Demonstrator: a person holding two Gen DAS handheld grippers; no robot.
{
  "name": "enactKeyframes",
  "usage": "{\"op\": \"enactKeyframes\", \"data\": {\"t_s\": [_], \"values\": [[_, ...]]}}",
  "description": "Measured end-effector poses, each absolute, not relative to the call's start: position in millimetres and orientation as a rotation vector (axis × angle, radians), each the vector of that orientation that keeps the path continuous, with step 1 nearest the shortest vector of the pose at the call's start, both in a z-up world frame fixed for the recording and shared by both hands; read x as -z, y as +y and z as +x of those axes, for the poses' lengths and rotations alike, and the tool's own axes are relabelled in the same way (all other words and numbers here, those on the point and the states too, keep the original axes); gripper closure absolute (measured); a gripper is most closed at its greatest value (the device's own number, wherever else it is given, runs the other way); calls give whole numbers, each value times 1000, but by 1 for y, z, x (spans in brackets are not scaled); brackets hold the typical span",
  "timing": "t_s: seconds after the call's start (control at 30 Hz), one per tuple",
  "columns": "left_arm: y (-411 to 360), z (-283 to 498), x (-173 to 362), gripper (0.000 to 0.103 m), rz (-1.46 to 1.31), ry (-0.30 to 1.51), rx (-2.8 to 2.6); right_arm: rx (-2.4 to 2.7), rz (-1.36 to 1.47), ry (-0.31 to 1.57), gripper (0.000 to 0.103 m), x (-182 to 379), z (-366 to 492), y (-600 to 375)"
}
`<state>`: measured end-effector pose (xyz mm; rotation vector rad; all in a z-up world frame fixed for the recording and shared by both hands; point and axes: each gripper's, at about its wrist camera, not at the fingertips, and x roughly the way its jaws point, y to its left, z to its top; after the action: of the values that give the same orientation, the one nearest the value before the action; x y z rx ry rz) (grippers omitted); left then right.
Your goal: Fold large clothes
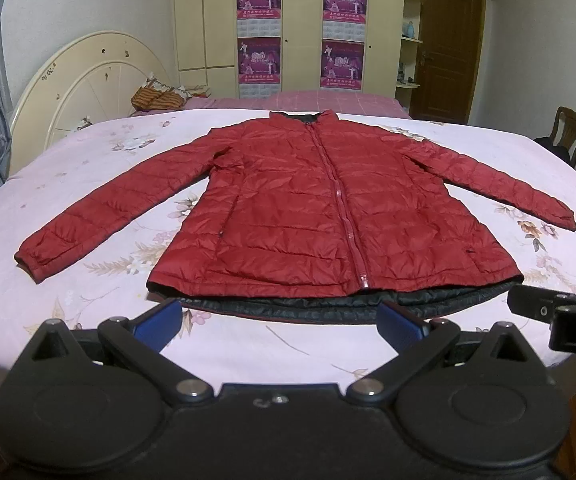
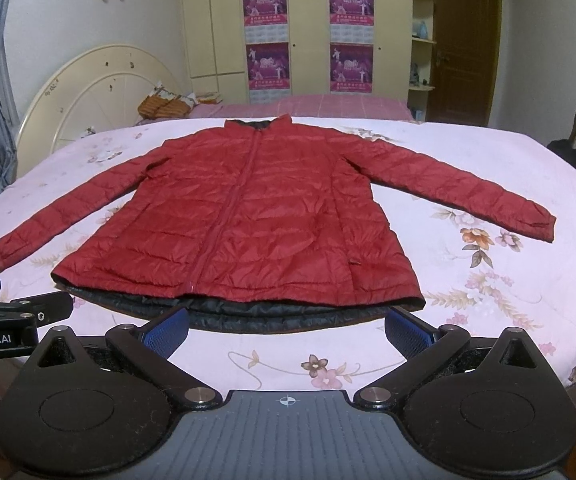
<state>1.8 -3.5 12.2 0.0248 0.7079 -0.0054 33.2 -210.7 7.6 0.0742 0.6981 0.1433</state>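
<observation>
Tongs (image 1: 280, 326) apart; jacket (image 1: 319, 208) lengthwise, collar far.

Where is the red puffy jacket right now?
The red jacket lies spread flat in the middle of the flowery pink bedsheet, zipped, sleeves out, collar toward the wardrobe, hem nearest both open grippers.

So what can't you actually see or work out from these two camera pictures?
- Back of the red quilted puffer jacket: both views, it lies face up on the pink floral bedsheet.
- Writing on the purple wall posters: both views, too small to read.
- Right gripper: left wrist view, cut off by the right edge.
- Left gripper: right wrist view, cut off by the left edge.
- Person holding the grippers: out of frame in both.
</observation>
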Motion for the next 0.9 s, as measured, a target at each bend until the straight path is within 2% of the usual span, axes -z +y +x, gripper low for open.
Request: {"op": "enactKeyframes", "data": {"t_s": [0.9], "values": [[0, 3, -13, 0, 21, 703, 1, -145, 76, 693, 0, -9, 35, -210]]}}
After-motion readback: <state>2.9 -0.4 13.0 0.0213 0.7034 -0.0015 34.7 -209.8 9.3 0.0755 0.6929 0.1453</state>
